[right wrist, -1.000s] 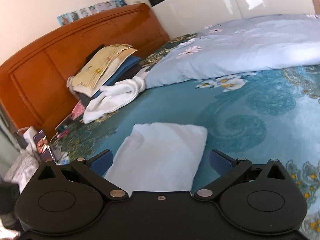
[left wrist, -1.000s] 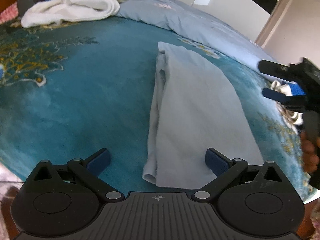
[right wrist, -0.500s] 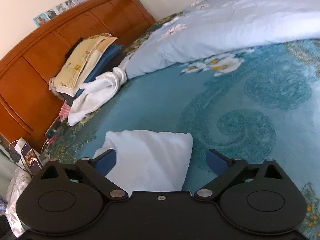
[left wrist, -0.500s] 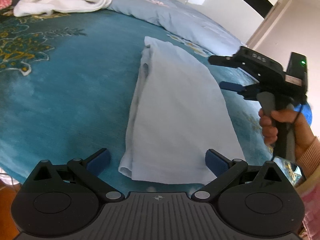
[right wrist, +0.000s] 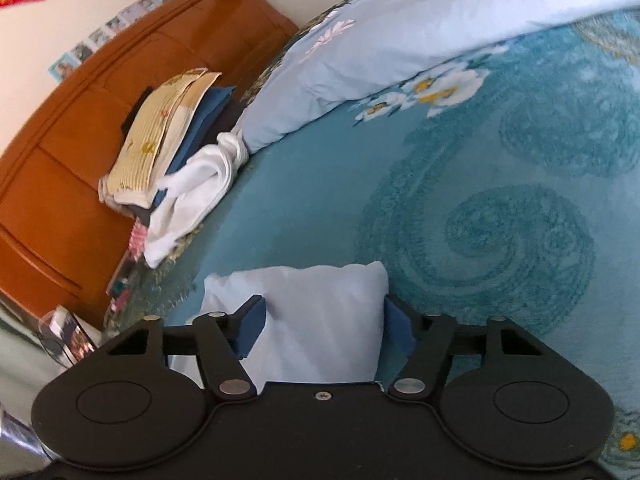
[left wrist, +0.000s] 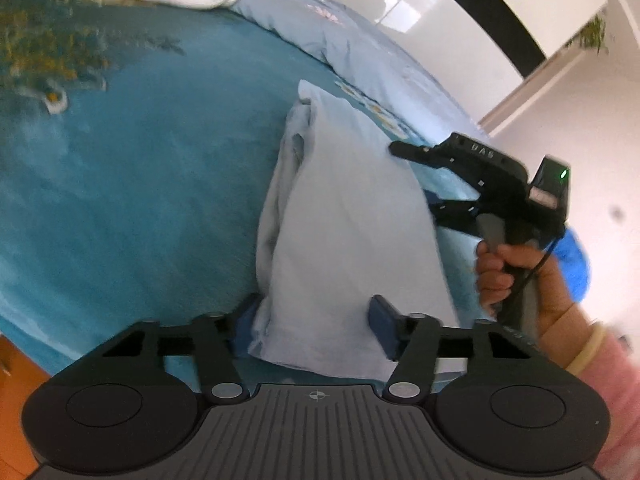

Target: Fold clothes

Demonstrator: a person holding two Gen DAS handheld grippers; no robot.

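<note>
A pale blue garment (left wrist: 352, 220), folded into a long strip, lies flat on the teal bedspread (left wrist: 140, 180). My left gripper (left wrist: 312, 320) is at its near end. The jaws are closing, with the cloth's corner between the blue pads and part of the cloth spreading past the right pad. In the left wrist view my right gripper (left wrist: 412, 174), held by a person's hand (left wrist: 512, 276), is at the strip's right edge. In the right wrist view that gripper (right wrist: 324, 326) is closing, and the garment's end (right wrist: 320, 312) fills the gap between its pads.
A light blue floral quilt (right wrist: 400, 32) is bunched along the bed's far side. A crumpled white towel (right wrist: 192, 192) and a stack of folded things (right wrist: 160, 132) sit by the wooden headboard (right wrist: 80, 140). Small items crowd the bedside (right wrist: 68, 332).
Both sets of jaws have narrowed around the garment's ends. The right gripper has come down and in to the strip's edge. Both wrists have rolled a little.
</note>
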